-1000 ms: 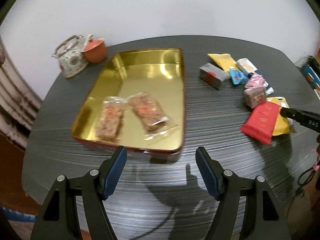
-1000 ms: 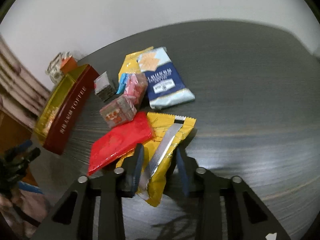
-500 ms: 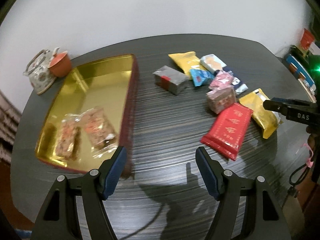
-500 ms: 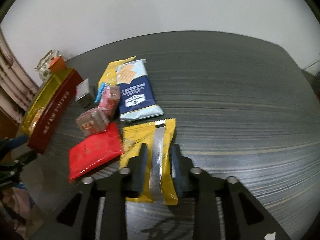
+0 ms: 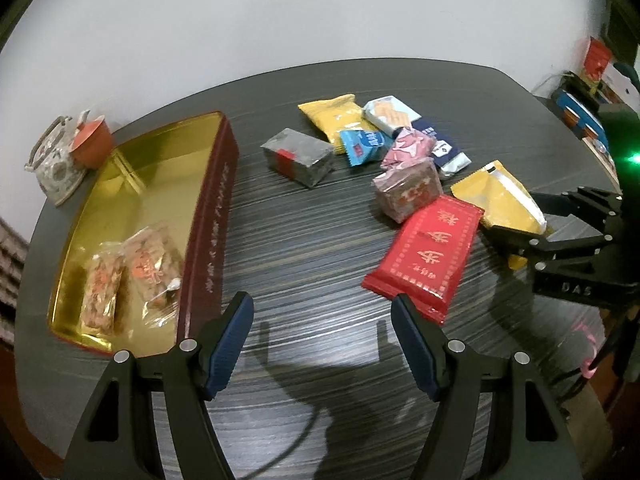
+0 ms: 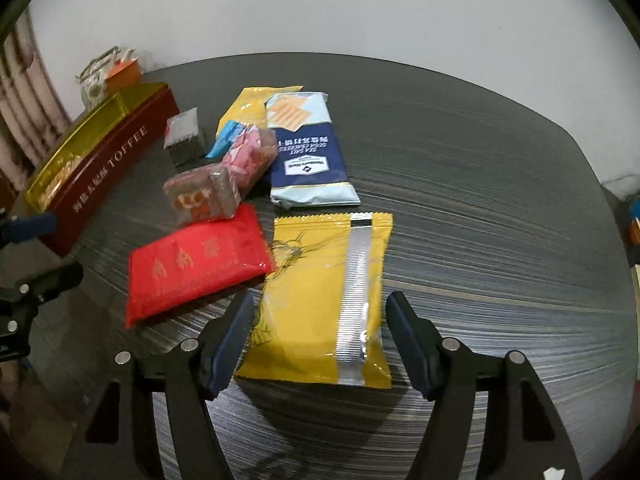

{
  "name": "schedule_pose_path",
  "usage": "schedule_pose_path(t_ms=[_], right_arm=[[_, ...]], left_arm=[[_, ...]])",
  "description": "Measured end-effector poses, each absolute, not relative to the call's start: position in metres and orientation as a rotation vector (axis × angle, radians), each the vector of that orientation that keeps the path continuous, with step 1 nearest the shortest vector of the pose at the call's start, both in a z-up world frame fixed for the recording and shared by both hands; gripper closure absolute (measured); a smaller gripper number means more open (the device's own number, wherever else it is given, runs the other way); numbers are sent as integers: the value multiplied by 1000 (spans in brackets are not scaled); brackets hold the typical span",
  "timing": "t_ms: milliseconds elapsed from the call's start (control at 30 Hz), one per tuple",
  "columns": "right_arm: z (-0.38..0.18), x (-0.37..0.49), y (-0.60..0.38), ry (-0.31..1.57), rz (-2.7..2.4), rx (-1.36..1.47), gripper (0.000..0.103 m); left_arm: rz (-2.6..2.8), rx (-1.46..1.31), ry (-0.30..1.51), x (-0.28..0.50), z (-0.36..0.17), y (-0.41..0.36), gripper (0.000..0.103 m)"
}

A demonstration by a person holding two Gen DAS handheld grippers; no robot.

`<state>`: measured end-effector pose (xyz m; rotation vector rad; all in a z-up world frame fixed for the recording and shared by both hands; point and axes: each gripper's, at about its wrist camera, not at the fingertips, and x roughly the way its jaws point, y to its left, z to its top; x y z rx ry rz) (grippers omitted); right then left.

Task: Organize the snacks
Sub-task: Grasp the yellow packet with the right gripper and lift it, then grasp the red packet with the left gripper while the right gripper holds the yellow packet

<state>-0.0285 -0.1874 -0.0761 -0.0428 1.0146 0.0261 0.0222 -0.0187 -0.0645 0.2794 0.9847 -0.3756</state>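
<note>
A gold-lined red tin (image 5: 208, 216) sits at the table's left and holds two clear-wrapped snacks (image 5: 132, 276). Several snacks lie loose to its right: a red packet (image 5: 426, 252), a yellow packet (image 6: 324, 300), a brown cube (image 5: 408, 190), a grey box (image 5: 300, 156), a blue cracker pack (image 6: 306, 148). My left gripper (image 5: 322, 344) is open and empty above bare table in front of the red packet. My right gripper (image 6: 320, 344) is open, its jaws either side of the yellow packet's near end. It shows in the left wrist view (image 5: 516, 216).
A patterned teapot (image 5: 52, 164) and an orange cup (image 5: 93, 142) stand behind the tin at the far left. A second yellow packet (image 5: 336, 120) and a pink sweet (image 5: 408, 146) lie at the back of the pile. Shelves with boxes (image 5: 580, 108) stand off the table's right edge.
My right gripper was shut on the yellow packet's seam and has opened wide; the packet now lies flat on the table. My left gripper has swung right, away from the tin, toward the loose snacks.
</note>
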Motion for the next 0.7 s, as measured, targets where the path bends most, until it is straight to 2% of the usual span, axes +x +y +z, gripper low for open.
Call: schedule_pose_path(t_ms=[267,700], right_arm=[[-82,-29,-205,988,-2,-2,47],[-88,-11,-273,899,-159,42,49]], left_arm=[[-468,301,979,24,-69,-37,31],[-623,335,1027,40,-79,-73,27]])
